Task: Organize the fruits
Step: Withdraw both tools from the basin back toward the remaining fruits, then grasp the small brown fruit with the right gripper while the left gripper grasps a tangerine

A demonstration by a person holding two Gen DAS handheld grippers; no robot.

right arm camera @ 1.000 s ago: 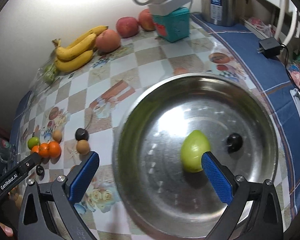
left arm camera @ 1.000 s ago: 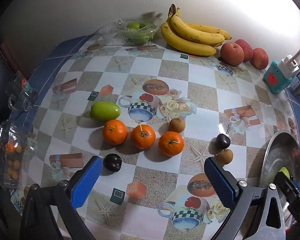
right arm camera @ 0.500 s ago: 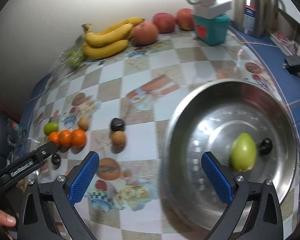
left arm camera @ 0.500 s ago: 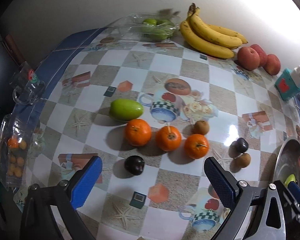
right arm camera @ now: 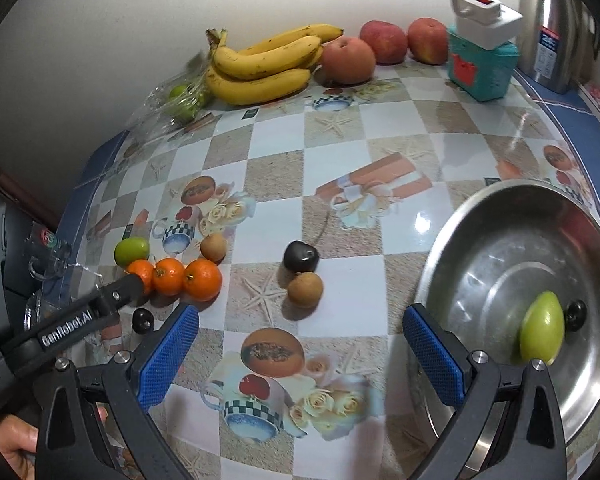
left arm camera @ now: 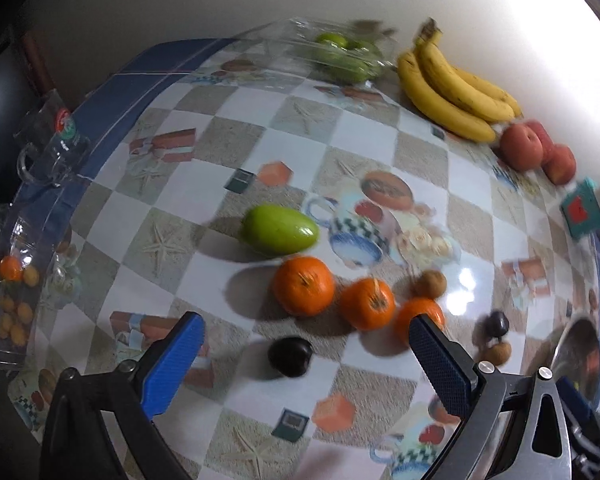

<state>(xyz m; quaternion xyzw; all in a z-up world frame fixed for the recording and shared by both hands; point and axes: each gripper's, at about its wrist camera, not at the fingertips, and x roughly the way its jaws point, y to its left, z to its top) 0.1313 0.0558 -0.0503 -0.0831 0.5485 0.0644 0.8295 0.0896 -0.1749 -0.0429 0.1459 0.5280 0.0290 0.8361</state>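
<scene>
My left gripper [left arm camera: 306,354] is open and empty, hovering just above a dark plum [left arm camera: 290,356] that lies between its fingers' line. Beyond the plum sit three oranges [left arm camera: 303,286] in a row, a green mango [left arm camera: 279,230] and a small brown fruit [left arm camera: 430,283]. My right gripper [right arm camera: 300,344] is open and empty over the table, left of the steel bowl [right arm camera: 480,236]. The bowl holds a green mango [right arm camera: 542,332] and a dark plum [right arm camera: 576,314]. Another dark plum [right arm camera: 301,256] and a brown fruit [right arm camera: 305,289] lie ahead of the right gripper.
Bananas [right arm camera: 264,66] and three red apples [right arm camera: 348,60] line the back wall, beside a plastic box of green fruit [left arm camera: 340,56]. A teal box [right arm camera: 482,66] and steel kettle [right arm camera: 552,28] stand at the back right. A clear tray of small oranges [left arm camera: 12,300] sits at the left edge.
My left gripper has moved left and closer to the table, bringing the dark plum between its fingers. My right gripper has swung left, off the bowl and over the table.
</scene>
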